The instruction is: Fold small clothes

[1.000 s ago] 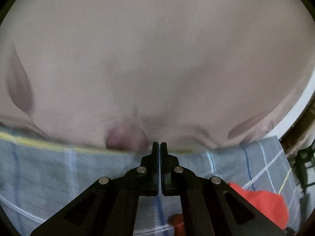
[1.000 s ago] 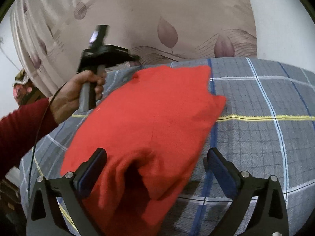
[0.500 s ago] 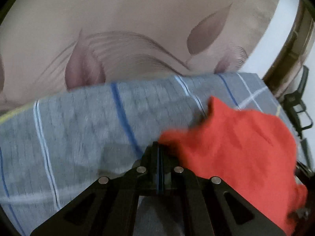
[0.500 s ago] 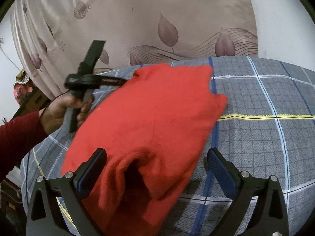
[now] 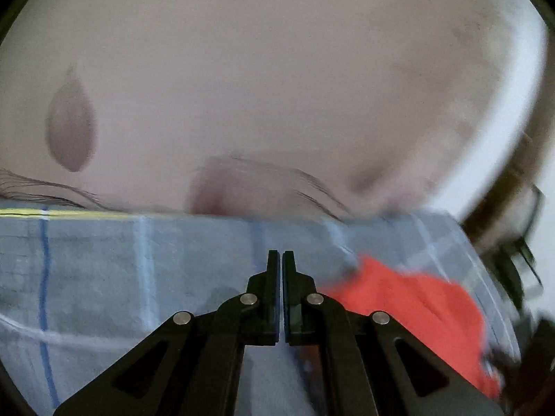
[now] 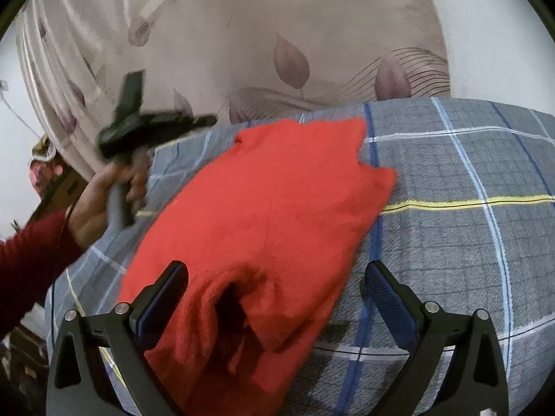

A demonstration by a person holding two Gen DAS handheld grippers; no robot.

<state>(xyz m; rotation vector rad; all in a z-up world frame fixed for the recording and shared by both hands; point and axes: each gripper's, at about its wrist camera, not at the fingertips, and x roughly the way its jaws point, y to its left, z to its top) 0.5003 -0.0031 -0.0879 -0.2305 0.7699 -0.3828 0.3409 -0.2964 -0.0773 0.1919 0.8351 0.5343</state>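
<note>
Two grippers, one garment: your right gripper (image 6: 277, 298) has its jaws spread wide, w/ the red garment (image 6: 270, 215) lying crumpled on the grey plaid bedcover (image 6: 451, 228) between and ahead of the fingers, nothing gripped. Your left gripper (image 5: 281, 260) has its jaws pressed together w/ nothing between them, raised above the bedcover at the garment's far-left corner, gripped by your left hand (image 6: 107, 201). Leaf-print curtain (image 6: 295, 45) hangs behind the bed.

Red garment (image 6: 263, 215) on grey plaid bedsheet (image 6: 451, 180) with blue, white, yellow lines; beige leaf-print curtain (image 6: 277, 27) behind.
</note>
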